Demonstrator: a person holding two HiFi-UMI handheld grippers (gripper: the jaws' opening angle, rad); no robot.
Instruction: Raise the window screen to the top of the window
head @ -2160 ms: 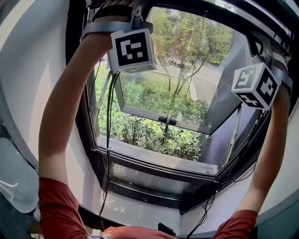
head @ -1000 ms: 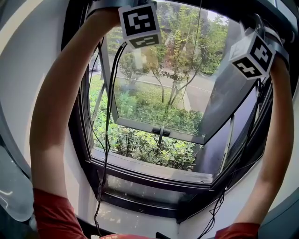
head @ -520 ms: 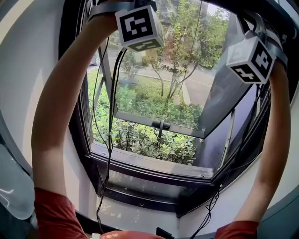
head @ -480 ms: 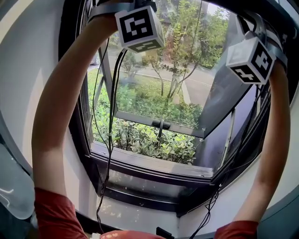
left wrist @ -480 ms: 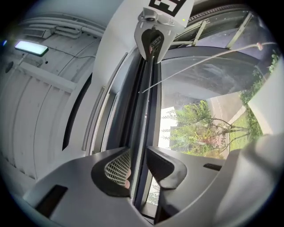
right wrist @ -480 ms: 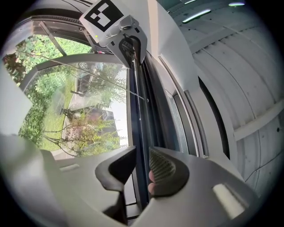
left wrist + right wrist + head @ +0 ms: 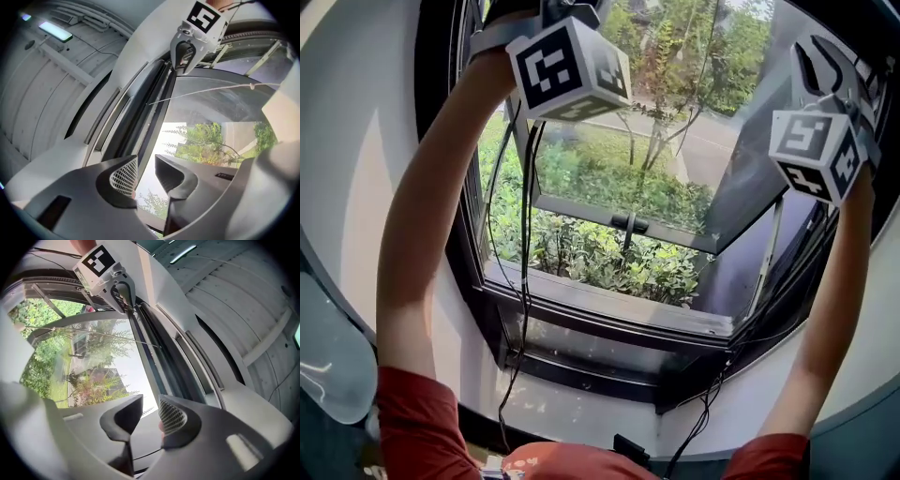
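**Ana:** Where are the two grippers?

**Ben:** Both are held high on bare arms, up at the head of the tall black window frame [image 7: 476, 262]. The left hand-held gripper [image 7: 146, 165] points upward. Its jaws stand apart and have just been opening. Between them there is only bright sky and some leaves.

**Ana:** And the right one?

**Ben:** The right hand-held gripper [image 7: 150, 404] is much the same. Its jaws have also just been opening and grip nothing, with a clear gap between the ribbed pads.

**Ana:** Where is the screen?

**Ben:** As far as I can tell, the window screen [image 7: 159, 105] shows only as a dark rail lying along the top edge of the frame, just beyond both pairs of jaws. I cannot make out its mesh. A thin pale cord [image 7: 211, 91] runs across the glass below that rail.

**Ana:** What about the rest of the window?

**Ben:** The grey-framed glass sash [image 7: 628, 223] is swung outward, with green shrubs [image 7: 600, 267] below it outside. Black cables [image 7: 523, 244] hang from the left gripper, down past the red sleeve [image 7: 417, 422].
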